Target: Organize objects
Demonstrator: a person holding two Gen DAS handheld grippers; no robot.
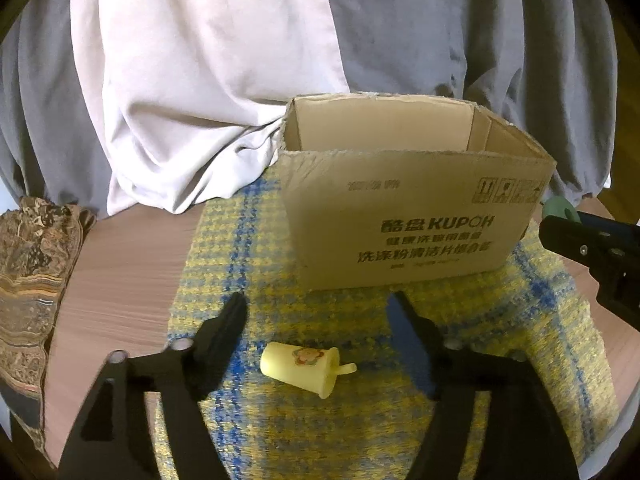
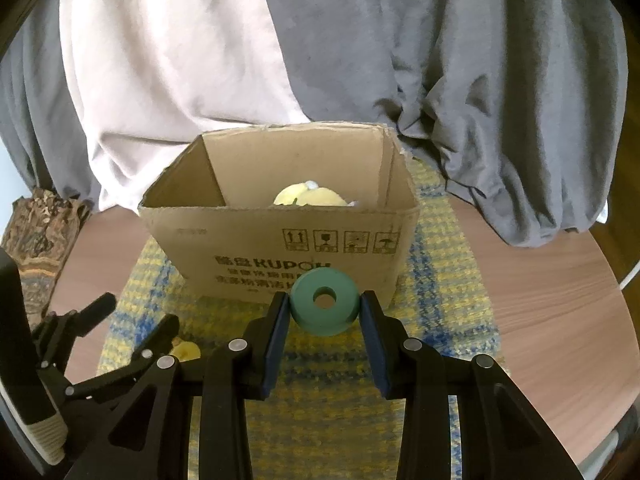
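From the left wrist camera, the left gripper [image 1: 316,312] hangs with its jaws spread wide over a pale yellow plastic cup [image 1: 301,367] that lies on its side on the yellow-and-blue woven mat [image 1: 532,304], between the fingers but touching neither, while the open cardboard box [image 1: 404,220] stands on the mat just beyond it. From the right wrist camera, the right gripper [image 2: 325,307] clamps a green ring-shaped toy [image 2: 324,304] between its blue pads [image 2: 279,334] in front of the box's printed wall, and pale yellow things [image 2: 308,197] show inside the box.
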